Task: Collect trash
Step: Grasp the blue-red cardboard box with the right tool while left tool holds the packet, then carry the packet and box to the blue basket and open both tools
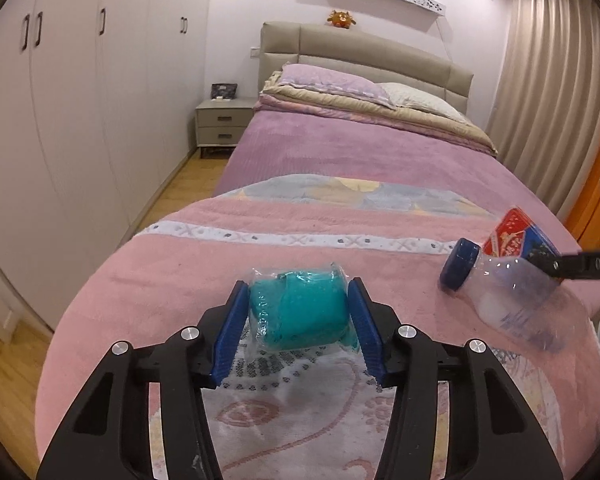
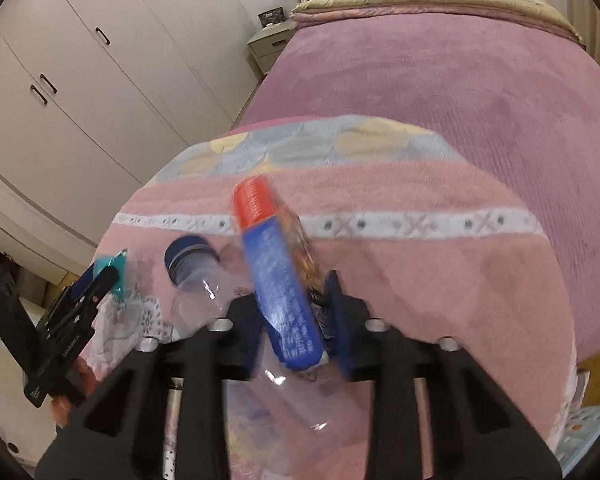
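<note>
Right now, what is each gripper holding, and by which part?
The left gripper clamps the teal plastic-wrapped packet across its two sides. The right gripper pinches the clear bottle across its labelled middle, blue cap free.

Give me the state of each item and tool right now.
Left tool: shut on teal packet.
Teal packet: clamped between both pads, over the bed.
Right tool: shut on plastic bottle.
Plastic bottle: capped, tilted, gripped at its label.
Wardrobe doors: closed.
Nightstand drawers: closed.
</note>
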Tool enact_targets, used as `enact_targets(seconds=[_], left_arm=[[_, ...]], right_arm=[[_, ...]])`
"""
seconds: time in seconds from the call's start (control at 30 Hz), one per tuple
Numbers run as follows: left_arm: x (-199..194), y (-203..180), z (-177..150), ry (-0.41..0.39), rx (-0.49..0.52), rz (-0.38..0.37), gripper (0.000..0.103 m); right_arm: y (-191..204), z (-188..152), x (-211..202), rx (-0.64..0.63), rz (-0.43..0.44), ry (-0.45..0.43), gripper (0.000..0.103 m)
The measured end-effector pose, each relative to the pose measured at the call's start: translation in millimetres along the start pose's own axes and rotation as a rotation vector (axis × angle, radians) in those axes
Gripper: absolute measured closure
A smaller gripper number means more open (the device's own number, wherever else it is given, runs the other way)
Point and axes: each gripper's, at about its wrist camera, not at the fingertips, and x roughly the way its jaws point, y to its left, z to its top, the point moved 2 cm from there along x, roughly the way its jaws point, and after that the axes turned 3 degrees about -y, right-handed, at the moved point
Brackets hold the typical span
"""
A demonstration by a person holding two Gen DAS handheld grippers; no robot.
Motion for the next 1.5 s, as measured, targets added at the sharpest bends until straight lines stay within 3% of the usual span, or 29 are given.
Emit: enact_targets(seconds=[0.2, 0.43, 0.63, 0.87, 1.07, 1.3, 1.43, 1.5], left_arm=[[-5, 0, 4, -0.035, -0.006, -0.015, 0.054], [-11, -6, 1, -0.020, 0.007, -0.034, 0.055], [-54, -34, -9, -0.029, 0.013, -0.192, 0.055], [-103, -99, -11, -0.069, 0.095, -0.323, 0.055], [-127, -180, -20, -0.074, 0.191, -0.426, 0.055], [-133, -268, -39, -0.048, 0.303, -0.515, 0.055], [-120, -315, -47, 0.004, 0.328, -0.574, 0.055], [-112, -334, -52, 0.037, 0.330, -0.601, 0.055]], right_arm=[[11, -35, -25, -0.005, -0.038, -0.053, 0.088], [20, -77, -68, -0.002, -0.097, -0.145, 0.088], [12, -103, -114, 0.020, -0.098, -0.220, 0.088], [-2, -131, -166, 0.021, -0.185, -0.308, 0.088], [-37, -153, -218, 0.067, -0.258, -0.380, 0.088], [-94, -177, -262, 0.204, -0.312, -0.440, 0.088], [-127, -192, -278, 0.250, -0.449, -0.448, 0.088], [-138, -198, -280, 0.276, -0.463, -0.444, 0.088]])
